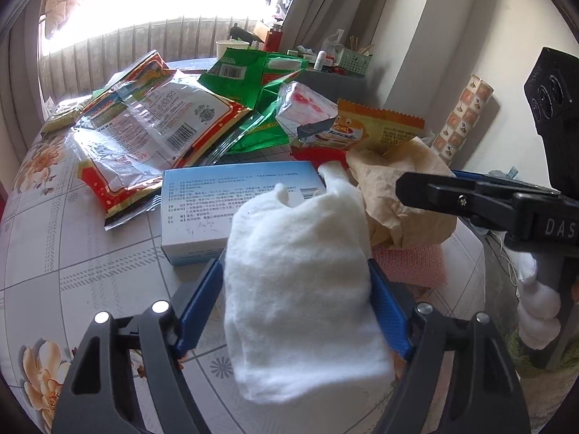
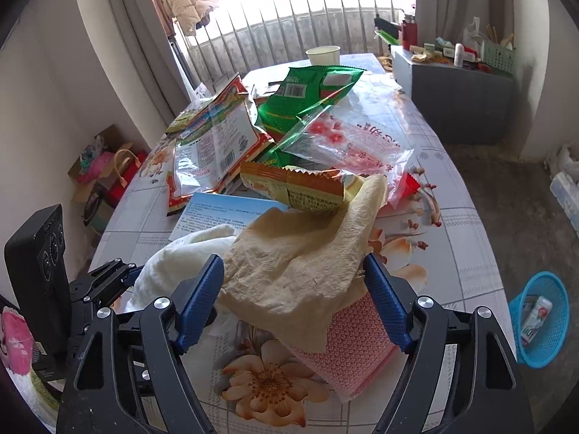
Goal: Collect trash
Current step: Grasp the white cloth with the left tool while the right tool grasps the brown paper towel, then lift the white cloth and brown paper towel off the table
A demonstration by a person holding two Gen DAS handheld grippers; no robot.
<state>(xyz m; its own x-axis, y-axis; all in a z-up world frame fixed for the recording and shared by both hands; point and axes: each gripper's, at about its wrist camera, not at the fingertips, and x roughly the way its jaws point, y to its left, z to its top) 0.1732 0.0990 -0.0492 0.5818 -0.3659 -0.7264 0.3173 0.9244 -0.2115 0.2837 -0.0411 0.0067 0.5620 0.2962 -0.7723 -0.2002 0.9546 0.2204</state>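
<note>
A white cloth wad (image 1: 300, 289) fills the space between my left gripper's (image 1: 295, 307) blue pads, and the jaws press its sides. A crumpled tan paper (image 2: 296, 264) lies between my right gripper's (image 2: 293, 307) open pads, over a pink scrubbing pad (image 2: 354, 343). Beyond lie a light blue box (image 1: 217, 202), an orange snack wrapper (image 2: 300, 188), a red-and-clear bag (image 1: 152, 133), a green bag (image 2: 307, 97) and a clear printed bag (image 2: 354, 141). The right gripper shows in the left wrist view (image 1: 416, 188) over the tan paper (image 1: 398, 195).
The trash lies on a table with a floral cloth (image 2: 463, 238). A blue mesh bin (image 2: 542, 311) holding a small carton stands on the floor to the right. A paper cup (image 2: 323, 55) stands at the far end. A grey cabinet (image 2: 459, 105) with clutter is at the back right.
</note>
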